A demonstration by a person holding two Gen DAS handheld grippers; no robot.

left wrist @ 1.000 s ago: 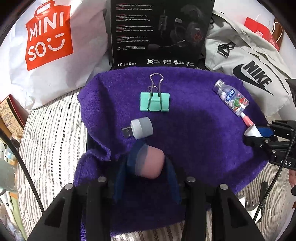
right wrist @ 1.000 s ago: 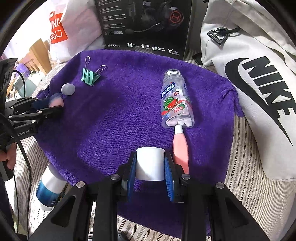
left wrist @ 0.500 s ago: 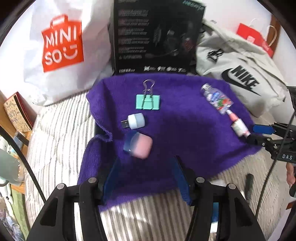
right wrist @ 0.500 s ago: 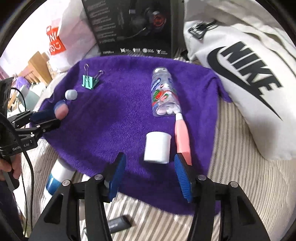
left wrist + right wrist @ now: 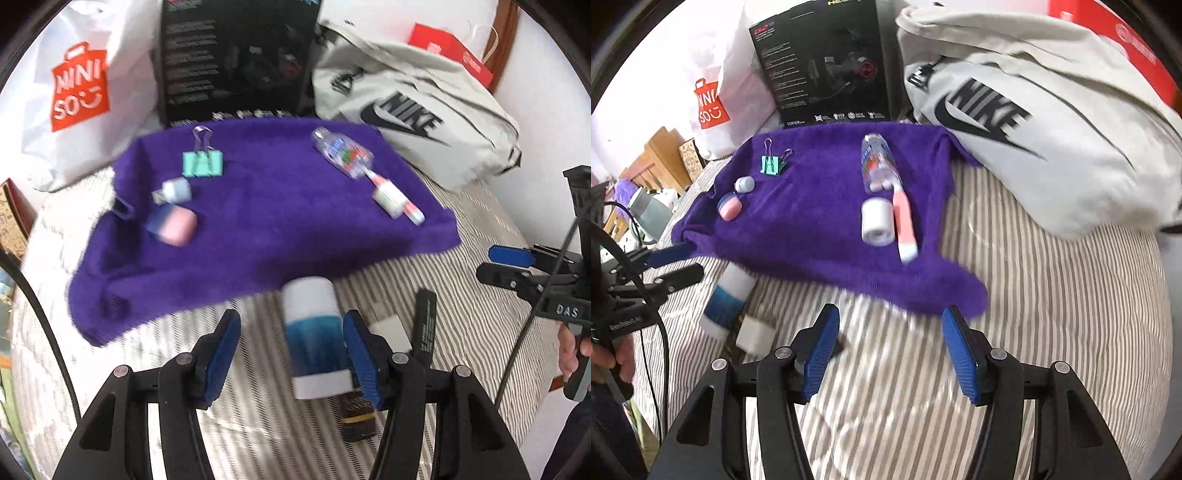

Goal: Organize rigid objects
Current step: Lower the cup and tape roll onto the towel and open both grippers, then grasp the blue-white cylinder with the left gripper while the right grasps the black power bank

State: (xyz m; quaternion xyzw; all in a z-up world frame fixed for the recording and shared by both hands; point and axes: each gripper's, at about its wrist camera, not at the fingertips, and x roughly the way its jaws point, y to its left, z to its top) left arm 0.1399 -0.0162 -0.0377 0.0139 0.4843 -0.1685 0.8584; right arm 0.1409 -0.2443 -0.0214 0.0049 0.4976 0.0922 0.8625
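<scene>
A purple towel lies on the striped bed. On it are a green binder clip, a grey USB plug, a pink-and-blue case, a clear candy bottle, a white roll and a pink tube. My left gripper is open, its jaws on either side of a white-and-blue bottle lying off the towel. My right gripper is open and empty above the bare sheet.
A white block and a black stick lie beside the bottle. A Miniso bag, a black headset box and a grey Nike bag line the back edge.
Both grippers let go and pulled back off the towel: the left released the pink-and-blue case, the right released the white roll. The left gripper now straddles the white-and-blue bottle.
</scene>
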